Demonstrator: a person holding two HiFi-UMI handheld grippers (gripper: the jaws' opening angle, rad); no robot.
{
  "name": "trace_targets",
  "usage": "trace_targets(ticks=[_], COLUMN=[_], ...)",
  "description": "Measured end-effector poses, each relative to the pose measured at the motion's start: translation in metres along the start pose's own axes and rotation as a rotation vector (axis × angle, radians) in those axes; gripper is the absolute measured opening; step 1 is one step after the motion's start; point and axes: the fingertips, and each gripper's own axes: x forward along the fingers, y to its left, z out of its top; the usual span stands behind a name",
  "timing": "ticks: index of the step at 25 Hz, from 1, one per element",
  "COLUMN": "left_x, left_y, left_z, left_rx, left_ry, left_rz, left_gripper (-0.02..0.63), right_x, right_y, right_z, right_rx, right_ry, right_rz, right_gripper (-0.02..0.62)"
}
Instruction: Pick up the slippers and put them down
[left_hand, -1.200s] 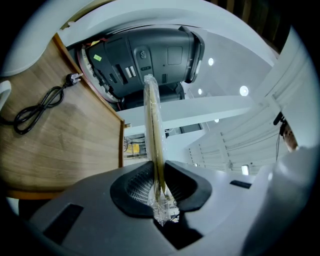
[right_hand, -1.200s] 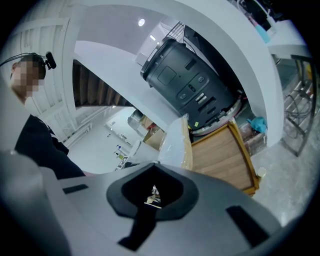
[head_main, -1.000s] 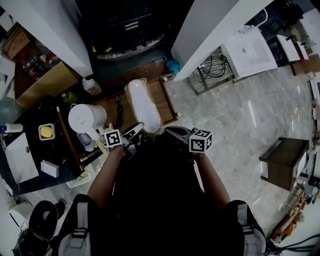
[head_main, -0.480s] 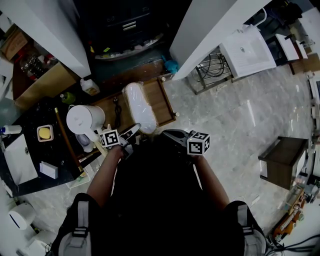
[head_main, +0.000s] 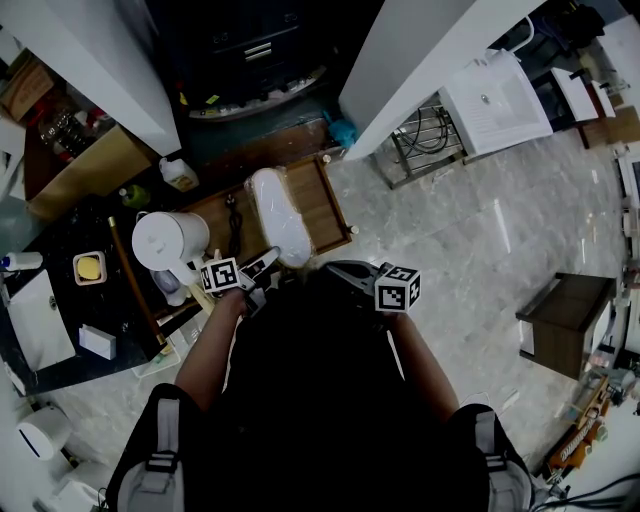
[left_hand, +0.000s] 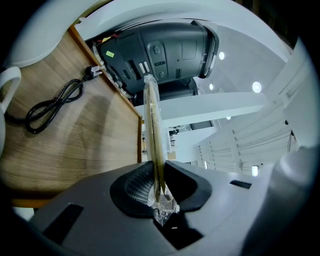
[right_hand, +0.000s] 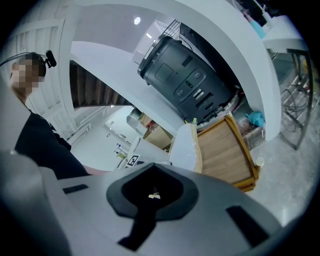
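We hold the pack of slippers (head_main: 278, 215), white and sealed in clear film, by its near end. The left gripper (left_hand: 159, 187) has its jaws clamped on the thin edge of the pack, with crumpled film bunched between the pads. The pack reaches lengthwise over the left half of the wooden tray (head_main: 322, 195). Whether its far end touches the wood we cannot tell. The right gripper (right_hand: 154, 195) hangs by the tray's near right corner, its jaws pressed together on nothing.

We judge the step in hand to be the putting down, and it looks nearly finished. To do it well, we would lower the near end until the whole pack lies flat on the tray, and only then part the jaws. That end seems to sit at the tray's near rim, so letting go early could tip the pack off toward us. We would first ease it a little farther in over the tray.

The black power cord (head_main: 236, 222) lies on the tray just left of the pack, and the white kettle (head_main: 170, 238) stands beyond the tray's left rim. We would keep the pack clear of both. The film may cling to the pads, so we would open wide and draw straight back along the tray's length.
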Motion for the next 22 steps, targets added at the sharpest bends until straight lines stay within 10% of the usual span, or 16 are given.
trace_targets(ticks=[22], left_x=[0.009], left_y=[0.034], left_z=[-0.009], left_rx=[-0.046], left_ry=[0.025], left_rz=[0.08], left_gripper=[0.072], right_x=[-0.013], right_y=[-0.007], right_z=[-0.008], right_rx=[0.005], right_ry=[0.024], right_rz=[-0.026], right_gripper=[0.008])
